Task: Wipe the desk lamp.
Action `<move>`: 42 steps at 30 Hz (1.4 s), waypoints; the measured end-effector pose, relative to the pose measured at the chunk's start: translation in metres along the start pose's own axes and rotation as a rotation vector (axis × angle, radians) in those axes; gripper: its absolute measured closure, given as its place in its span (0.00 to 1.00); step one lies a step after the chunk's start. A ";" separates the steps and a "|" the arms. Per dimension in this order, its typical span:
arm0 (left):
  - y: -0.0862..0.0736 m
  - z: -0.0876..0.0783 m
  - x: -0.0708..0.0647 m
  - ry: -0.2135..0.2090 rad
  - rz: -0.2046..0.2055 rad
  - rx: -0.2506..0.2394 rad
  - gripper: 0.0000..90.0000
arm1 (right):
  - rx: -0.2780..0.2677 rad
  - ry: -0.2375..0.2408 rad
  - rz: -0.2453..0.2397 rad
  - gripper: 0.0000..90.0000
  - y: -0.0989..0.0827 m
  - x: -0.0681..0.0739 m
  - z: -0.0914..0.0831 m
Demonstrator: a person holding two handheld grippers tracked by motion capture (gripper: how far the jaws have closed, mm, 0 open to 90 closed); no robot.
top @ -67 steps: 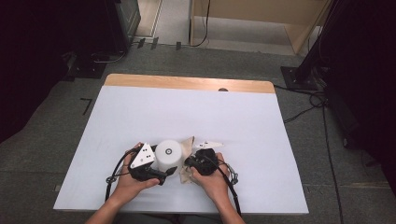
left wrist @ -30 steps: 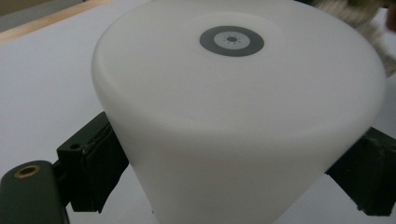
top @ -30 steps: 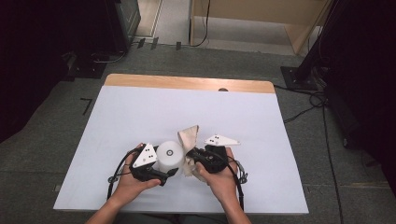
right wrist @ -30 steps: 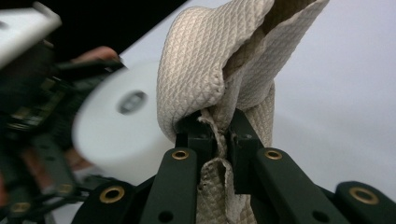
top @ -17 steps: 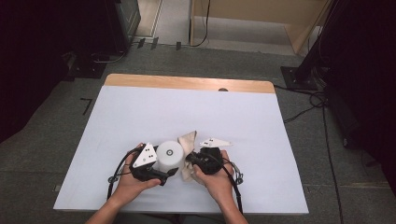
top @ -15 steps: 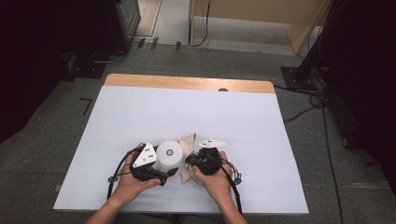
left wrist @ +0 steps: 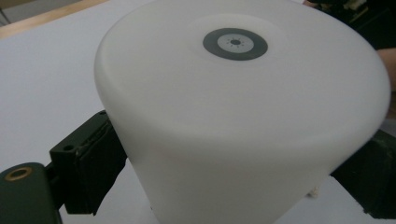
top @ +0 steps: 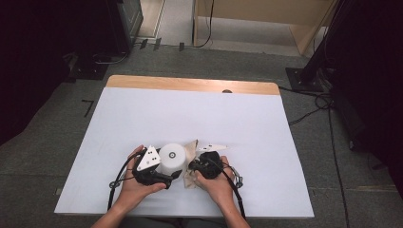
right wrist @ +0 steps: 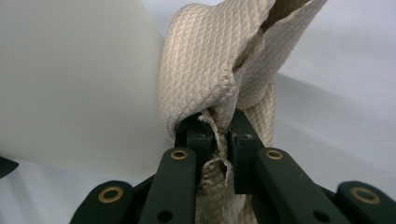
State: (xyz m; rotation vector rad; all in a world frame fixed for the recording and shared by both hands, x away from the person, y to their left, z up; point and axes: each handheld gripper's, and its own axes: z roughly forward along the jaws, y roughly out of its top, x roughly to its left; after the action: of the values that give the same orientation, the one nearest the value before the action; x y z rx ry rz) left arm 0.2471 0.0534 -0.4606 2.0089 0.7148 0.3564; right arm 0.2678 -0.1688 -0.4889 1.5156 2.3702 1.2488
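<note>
Below, my table (top: 142, 109), covered in white, carries the white cylinder (top: 171, 157) near its front edge, standing upright with a grey ring mark on its top face. My left gripper (top: 174, 175) clamps this cylinder by its side wall, one jaw on either flank. My right gripper (top: 192, 166), just beside it, is closed tight on a fold of beige quilted cloth (right wrist: 219, 70), which bunches against the cylinder's wall.
</note>
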 end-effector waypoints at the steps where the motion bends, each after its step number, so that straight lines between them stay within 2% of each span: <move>1: -0.001 0.001 -0.003 0.034 -0.022 0.007 0.06 | 0.000 0.002 0.001 0.92 0.000 0.000 0.000; 2: -0.001 0.002 -0.008 0.065 -0.048 0.011 0.05 | 0.001 0.002 0.001 0.92 0.000 0.000 0.000; 4: -0.001 0.002 -0.017 0.129 -0.074 0.011 0.05 | 0.000 0.001 0.001 0.92 0.000 0.000 0.000; 6: 0.000 0.002 -0.024 0.167 -0.089 0.003 0.05 | -0.001 -0.005 -0.002 0.92 0.000 0.000 0.000; 8: 0.001 0.000 -0.024 0.186 -0.103 -0.014 0.06 | -0.001 -0.006 -0.003 0.92 0.000 0.001 0.000; 13: 0.001 -0.001 -0.021 0.166 -0.094 -0.014 0.09 | -0.003 -0.008 -0.005 0.92 0.000 0.002 0.001; 17: 0.002 -0.002 -0.013 0.124 -0.053 -0.008 0.09 | -0.005 -0.001 -0.006 0.91 0.000 0.002 0.000; 21: 0.000 -0.003 0.005 0.042 -0.016 -0.027 0.09 | -0.029 0.023 -0.007 0.91 0.003 0.004 -0.007; 25: -0.001 -0.004 0.020 -0.047 0.041 -0.026 0.09 | -0.084 0.053 -0.030 0.91 0.012 0.014 -0.024; 30: -0.003 -0.005 0.027 -0.116 0.083 -0.035 0.09 | -0.176 0.076 -0.066 0.91 0.024 0.029 -0.052; 33: -0.003 -0.005 0.028 -0.140 0.098 -0.033 0.09 | -0.227 0.090 -0.089 0.91 0.030 0.036 -0.068; 36: -0.003 -0.005 0.027 -0.143 0.107 -0.032 0.09 | -0.248 0.090 -0.110 0.91 0.031 0.041 -0.072; 38: -0.003 -0.005 0.028 -0.144 0.100 -0.030 0.09 | -0.234 0.077 -0.122 0.91 0.030 0.040 -0.066; 40: -0.003 -0.005 0.027 -0.143 0.100 -0.031 0.09 | -0.223 0.076 -0.095 0.91 0.027 0.034 -0.059; 42: -0.003 -0.005 0.027 -0.142 0.101 -0.031 0.09 | -0.182 0.068 -0.080 0.91 0.024 0.027 -0.050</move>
State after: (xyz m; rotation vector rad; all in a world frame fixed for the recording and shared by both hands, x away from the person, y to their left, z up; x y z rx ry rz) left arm 0.2650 0.0745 -0.4615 2.0227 0.5174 0.2789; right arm 0.2488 -0.1723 -0.4308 1.3336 2.2594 1.4736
